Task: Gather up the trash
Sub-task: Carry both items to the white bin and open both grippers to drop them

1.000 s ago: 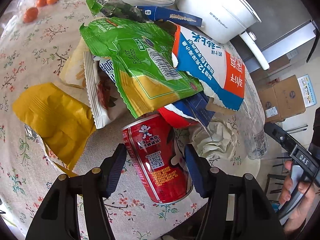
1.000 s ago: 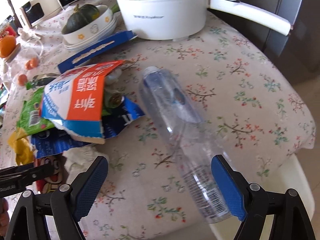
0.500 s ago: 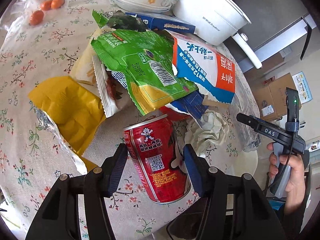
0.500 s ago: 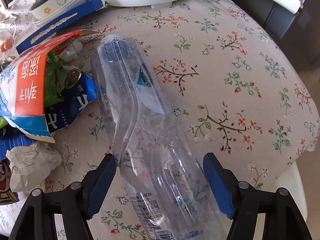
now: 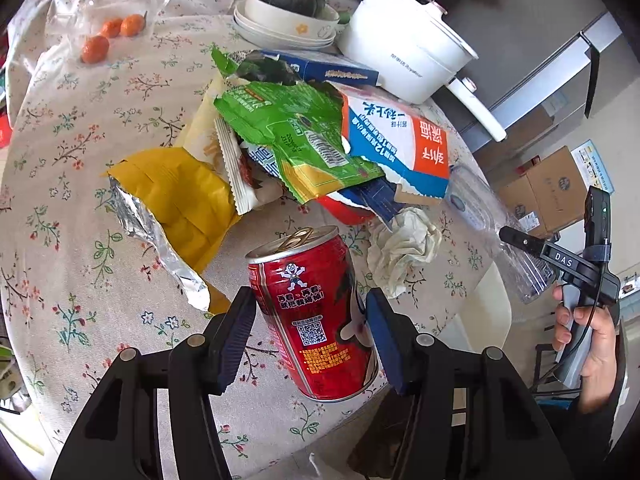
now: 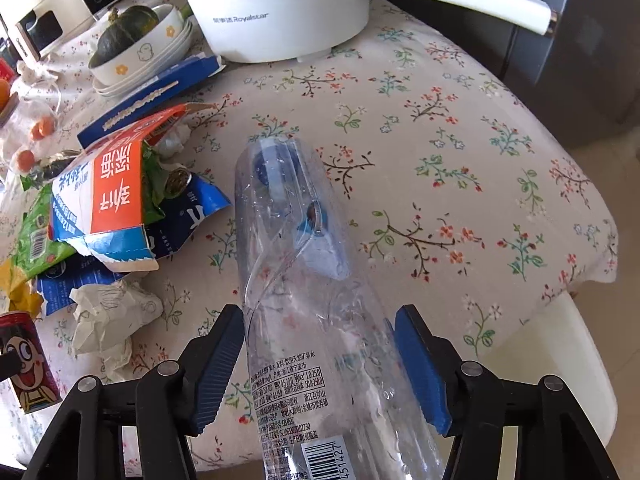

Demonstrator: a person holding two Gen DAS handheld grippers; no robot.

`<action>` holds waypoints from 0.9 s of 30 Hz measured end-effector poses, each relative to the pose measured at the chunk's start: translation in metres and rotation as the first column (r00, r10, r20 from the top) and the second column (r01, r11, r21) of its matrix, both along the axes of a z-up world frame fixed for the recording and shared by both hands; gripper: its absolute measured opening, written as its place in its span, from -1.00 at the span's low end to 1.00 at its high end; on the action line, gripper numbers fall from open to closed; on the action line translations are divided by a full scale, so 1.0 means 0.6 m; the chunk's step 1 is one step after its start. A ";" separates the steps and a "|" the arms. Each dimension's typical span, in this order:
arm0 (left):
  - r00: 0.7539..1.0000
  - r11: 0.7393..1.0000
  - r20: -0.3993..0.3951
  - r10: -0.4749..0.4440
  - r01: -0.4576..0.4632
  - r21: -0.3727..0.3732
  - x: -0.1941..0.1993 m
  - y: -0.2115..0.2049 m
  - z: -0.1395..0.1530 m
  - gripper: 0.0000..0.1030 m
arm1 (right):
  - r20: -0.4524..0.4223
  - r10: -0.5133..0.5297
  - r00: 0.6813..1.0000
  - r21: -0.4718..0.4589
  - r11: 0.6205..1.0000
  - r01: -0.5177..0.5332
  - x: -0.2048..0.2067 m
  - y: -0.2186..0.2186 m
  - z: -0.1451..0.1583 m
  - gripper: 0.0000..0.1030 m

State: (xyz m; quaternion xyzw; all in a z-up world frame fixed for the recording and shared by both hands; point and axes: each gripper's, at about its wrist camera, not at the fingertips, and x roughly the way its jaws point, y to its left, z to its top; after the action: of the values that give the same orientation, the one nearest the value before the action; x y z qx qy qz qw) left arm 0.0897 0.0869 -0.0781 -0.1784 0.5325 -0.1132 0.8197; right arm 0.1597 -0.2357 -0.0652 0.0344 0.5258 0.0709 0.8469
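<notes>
My left gripper [image 5: 310, 326] is shut on a red drink can [image 5: 316, 312] and holds it above the floral tablecloth [image 5: 80, 184]. My right gripper [image 6: 320, 360] is shut on a clear, crumpled plastic bottle [image 6: 304, 280], lifted off the cloth, cap end pointing away. A trash pile lies on the table: a green bag [image 5: 296, 136], a blue-white-orange bag [image 5: 400, 144], a yellow foil bag [image 5: 176, 200] and a crumpled white paper [image 5: 404, 244]. The can [image 6: 24, 364] and the paper [image 6: 112, 316] also show at the left of the right wrist view.
A white electric pot [image 6: 276, 8] with a long handle stands at the back. Stacked bowls hold a green squash [image 6: 120, 36]. A flat blue box [image 6: 148, 100] lies by them. Small oranges [image 5: 108, 36] sit in a clear bag far left. Cardboard boxes [image 5: 548, 192] stand on the floor.
The left gripper lifted the can up and back from the pile. The right gripper moved in around the bottle, closed on it and raised it.
</notes>
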 end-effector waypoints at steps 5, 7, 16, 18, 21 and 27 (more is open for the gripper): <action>0.998 1.000 0.061 -0.022 0.021 0.007 -0.008 -0.020 0.028 0.15 | 0.010 -0.031 0.999 0.037 0.999 0.030 -0.025 -0.022 0.008 0.28; 0.996 0.999 0.081 -0.039 0.039 0.011 -0.009 -0.033 0.037 0.15 | 0.015 -0.044 0.999 0.045 0.998 0.043 -0.035 -0.033 0.012 0.27; 0.984 0.993 0.134 -0.115 0.117 -0.004 -0.003 -0.096 0.064 0.15 | 0.034 -0.106 0.994 0.051 0.993 0.105 -0.075 -0.094 0.032 0.26; 0.980 0.991 0.146 -0.133 0.135 -0.002 -0.002 -0.114 0.072 0.15 | 0.050 -0.122 0.991 0.056 0.991 0.119 -0.089 -0.111 0.043 0.26; 0.973 0.986 0.160 -0.167 0.169 0.000 0.001 -0.147 0.080 0.15 | 0.065 -0.146 0.987 0.058 0.988 0.142 -0.114 -0.139 0.056 0.26; 0.952 0.970 0.188 -0.240 0.243 0.007 -0.003 -0.209 0.091 0.15 | 0.049 -0.193 0.980 0.038 0.981 0.192 -0.175 -0.198 0.048 0.26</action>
State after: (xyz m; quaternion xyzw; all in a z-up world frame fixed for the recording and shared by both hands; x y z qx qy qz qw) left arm 0.0881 -0.0388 -0.0233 -0.1072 0.4699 -0.2331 0.8446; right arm 0.0545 -0.3546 -0.0366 0.0972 0.4964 -0.0018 0.8627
